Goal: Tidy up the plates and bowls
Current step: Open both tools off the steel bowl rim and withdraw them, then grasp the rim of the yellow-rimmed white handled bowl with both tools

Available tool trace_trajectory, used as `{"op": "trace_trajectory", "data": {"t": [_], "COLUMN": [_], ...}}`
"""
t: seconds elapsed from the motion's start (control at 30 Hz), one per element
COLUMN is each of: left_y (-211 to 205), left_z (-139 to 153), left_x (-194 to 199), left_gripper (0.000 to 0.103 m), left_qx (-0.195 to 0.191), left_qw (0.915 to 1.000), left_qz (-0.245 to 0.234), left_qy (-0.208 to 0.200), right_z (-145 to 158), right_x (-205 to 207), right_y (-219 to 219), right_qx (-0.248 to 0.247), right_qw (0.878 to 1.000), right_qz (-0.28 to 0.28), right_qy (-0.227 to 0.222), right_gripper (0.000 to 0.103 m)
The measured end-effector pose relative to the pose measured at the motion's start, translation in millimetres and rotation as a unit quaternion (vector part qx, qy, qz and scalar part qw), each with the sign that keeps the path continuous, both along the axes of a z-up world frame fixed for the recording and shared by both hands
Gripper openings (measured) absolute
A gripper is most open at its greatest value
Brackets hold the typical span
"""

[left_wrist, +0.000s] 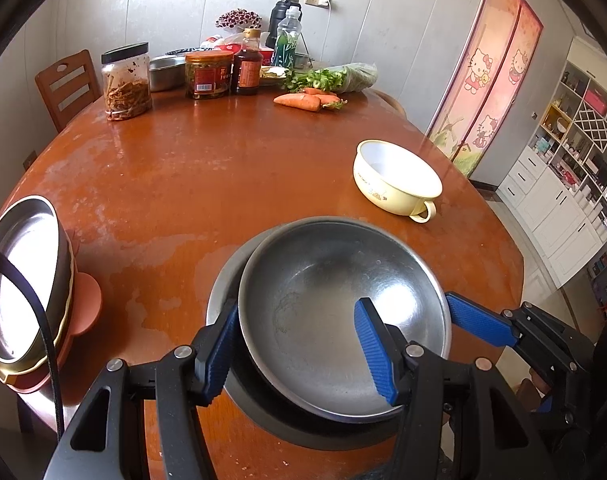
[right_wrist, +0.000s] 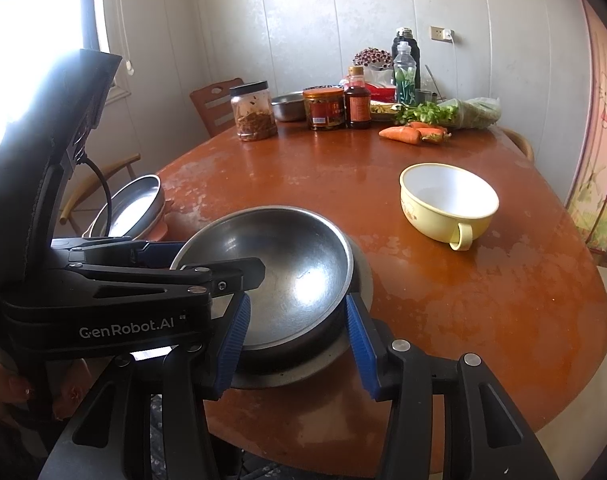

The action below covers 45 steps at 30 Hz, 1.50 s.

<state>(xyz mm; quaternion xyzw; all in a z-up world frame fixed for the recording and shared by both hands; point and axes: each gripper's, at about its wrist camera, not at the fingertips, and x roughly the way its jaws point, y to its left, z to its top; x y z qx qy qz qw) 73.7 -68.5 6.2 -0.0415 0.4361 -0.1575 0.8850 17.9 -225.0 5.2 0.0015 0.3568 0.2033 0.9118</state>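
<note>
A steel bowl point(left_wrist: 335, 312) point(right_wrist: 279, 268) sits tilted inside a second steel bowl point(left_wrist: 219, 304) point(right_wrist: 361, 276) at the table's near edge. My left gripper point(left_wrist: 299, 354) is open, one finger outside the upper bowl's rim and one inside it. My right gripper point(right_wrist: 299, 344) is open, its fingers on either side of the bowls' near rim; it also shows in the left wrist view point(left_wrist: 479, 322). A cream enamel bowl point(left_wrist: 397, 178) point(right_wrist: 449, 202) with a handle stands to the right. A stack of steel plates point(left_wrist: 23, 276) point(right_wrist: 131, 208) lies at the left edge.
Jars point(left_wrist: 125, 80), a sauce bottle point(left_wrist: 247, 64), a water bottle point(left_wrist: 287, 38), a steel basin point(left_wrist: 165, 72), carrots point(left_wrist: 303, 101) and greens point(left_wrist: 327, 78) crowd the far side of the round brown table point(left_wrist: 207, 176). A wooden chair point(left_wrist: 65, 84) stands behind it.
</note>
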Motion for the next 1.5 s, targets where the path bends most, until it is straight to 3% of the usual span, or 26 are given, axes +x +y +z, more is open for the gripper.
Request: {"op": "trace_trajectory", "data": {"t": [0.87, 1.5], "left_y": [8.3, -45.1], "left_z": [17.1, 38.2], "left_x": [1.9, 69.2], "left_gripper": [0.057, 0.058], "left_qx": [-0.007, 0.016], "left_qw": [0.9996, 0.9996], "left_qz": [0.014, -0.017], "left_qy": [-0.025, -0.014], "right_z": [1.6, 14.6], "right_x": [9.6, 70.0], "right_y": [-16.6, -78.7], "right_qx": [0.023, 0.04], "right_qw": [1.0, 0.996], "right_qz": [-0.021, -0.086], "right_qy": [-0.004, -0.004], "right_gripper": [0.051, 0.051]}}
